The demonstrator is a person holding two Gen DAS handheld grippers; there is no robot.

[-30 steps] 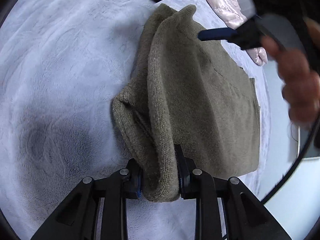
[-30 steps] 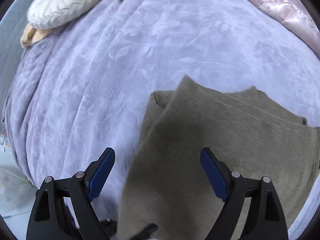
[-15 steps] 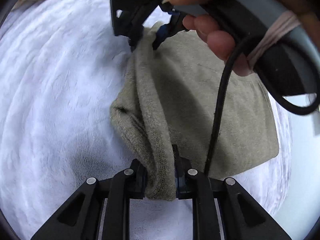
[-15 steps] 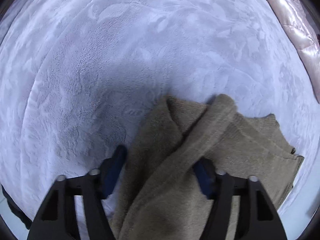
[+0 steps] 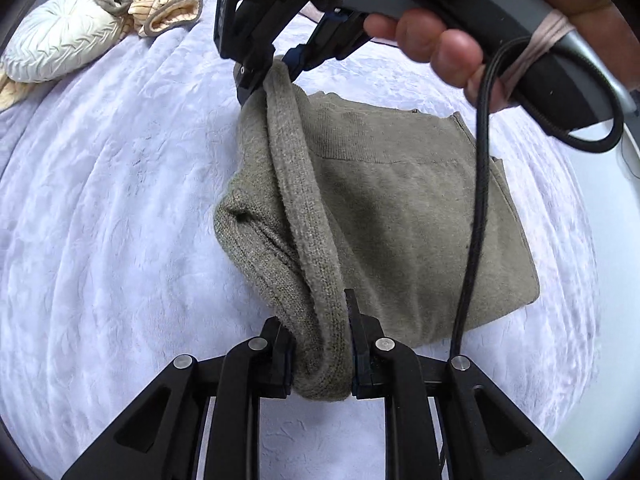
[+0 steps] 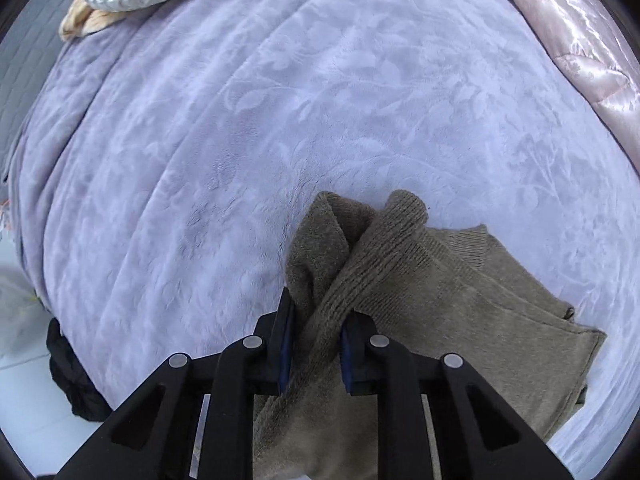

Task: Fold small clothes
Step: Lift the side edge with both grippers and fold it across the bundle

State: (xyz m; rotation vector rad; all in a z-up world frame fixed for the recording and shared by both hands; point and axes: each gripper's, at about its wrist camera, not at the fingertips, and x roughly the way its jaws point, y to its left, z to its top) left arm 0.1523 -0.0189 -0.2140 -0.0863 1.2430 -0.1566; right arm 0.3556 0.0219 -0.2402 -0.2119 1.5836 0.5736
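Sweater (image 5: pixel 400 208), olive-brown knit, sits toward the near right part of the lavender blanket (image 5: pixel 120 200) that covers the bed, and both grippers have a piece of its rolled edge. Starting at the far left corner of the bed, a round cream pleated cushion (image 5: pixel 60 40) lies beside a heap of cream and brown knitwear (image 5: pixel 156 4), well apart from the sweater. Moving right, the left gripper (image 5: pixel 322 356) is clamped tight on the thick folded edge, the fabric bulging out between its black jaws and a loose fold hanging off to the left side. That ribbed edge runs up and away from it like a rope, straight to the right gripper (image 5: pixel 272 68), which bites the other end; its jaws have just been closing, and the knit is pinched between its blue pads (image 6: pixel 285 348), as the right wrist view shows plainly. A person's hand (image 5: pixel 436 44) wraps the right gripper's grey handle at the top right, and a black cable (image 5: pixel 476 200) drops down across the sweater body. The rest of the garment lies flat on the blanket to the right of the lifted edge, layered, with a ribbed hem band visible. Further right, at the bed's right edge, a shiny pink quilt (image 6: pixel 580 52) is bunched up, clear of the sweater. In the right wrist view, something black (image 6: pixel 68 372) sits on the floor against the bed's left edge.
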